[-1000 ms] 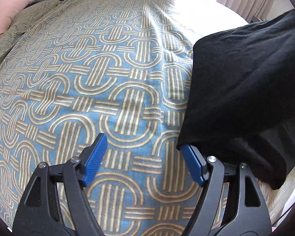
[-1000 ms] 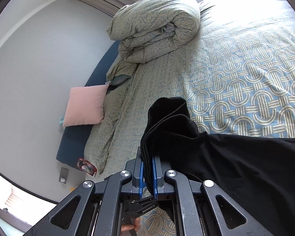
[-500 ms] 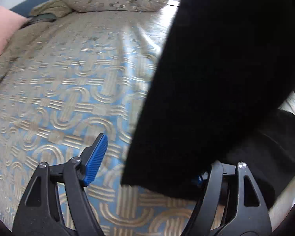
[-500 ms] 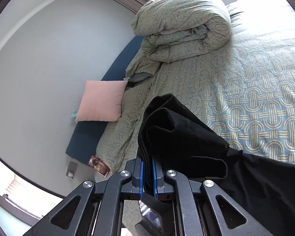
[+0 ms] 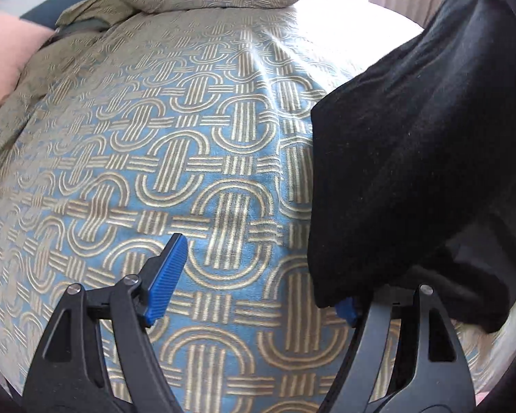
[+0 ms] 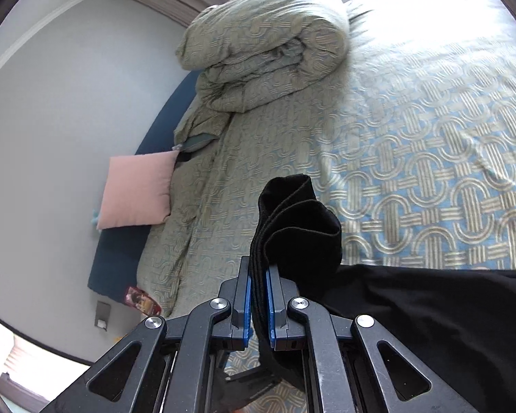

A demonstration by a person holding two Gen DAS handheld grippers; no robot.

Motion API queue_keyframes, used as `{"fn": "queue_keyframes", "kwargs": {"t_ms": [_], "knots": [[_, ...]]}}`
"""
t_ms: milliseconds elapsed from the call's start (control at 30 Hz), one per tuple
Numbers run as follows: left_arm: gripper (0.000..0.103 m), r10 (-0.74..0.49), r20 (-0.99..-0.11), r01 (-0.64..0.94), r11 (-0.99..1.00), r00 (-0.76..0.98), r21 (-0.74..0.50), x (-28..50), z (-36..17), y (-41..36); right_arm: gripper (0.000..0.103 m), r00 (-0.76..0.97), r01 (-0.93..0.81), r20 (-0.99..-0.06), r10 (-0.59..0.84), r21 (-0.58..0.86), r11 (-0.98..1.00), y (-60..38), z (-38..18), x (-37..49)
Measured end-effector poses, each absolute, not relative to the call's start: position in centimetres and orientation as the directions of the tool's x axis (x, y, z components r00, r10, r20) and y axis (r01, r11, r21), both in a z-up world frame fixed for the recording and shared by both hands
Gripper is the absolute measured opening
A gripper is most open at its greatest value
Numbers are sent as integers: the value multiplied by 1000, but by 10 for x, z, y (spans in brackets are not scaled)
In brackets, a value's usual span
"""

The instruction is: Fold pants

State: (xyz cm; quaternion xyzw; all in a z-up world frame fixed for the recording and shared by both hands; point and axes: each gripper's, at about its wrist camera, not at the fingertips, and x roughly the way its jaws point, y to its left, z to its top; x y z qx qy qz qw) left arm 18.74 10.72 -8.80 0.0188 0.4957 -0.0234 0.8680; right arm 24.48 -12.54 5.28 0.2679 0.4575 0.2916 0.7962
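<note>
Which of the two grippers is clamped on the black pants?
The right gripper: its jaws pinch the pants. The left gripper stands open.

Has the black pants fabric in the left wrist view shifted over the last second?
Yes. The black pants swung left across the patterned bedspread, covering much of it half a second ago, then swung back right, again hanging by the left claw's right finger.
</note>
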Motion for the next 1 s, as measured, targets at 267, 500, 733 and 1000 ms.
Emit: {"fn": "queue_keyframes", "kwargs": {"t_ms": [267,500,733,1000], "knots": [[77,1,-846,260,951,534,166,172,-76,90,6,441,-115,-603,665,697,708,-173,26,242],[77,3,-854,249,956,521,155,175,-84,103,6,465,-126,-597,654,687,716,-175,27,243],[77,27,-859,257,949,511,183,169,-92,101,7,418,-87,-639,646,680,728,-192,0,230],[77,-1,-873,216,969,488,120,168,-96,111,44,302,87,-644,703,753,652,-229,-77,222]]}}
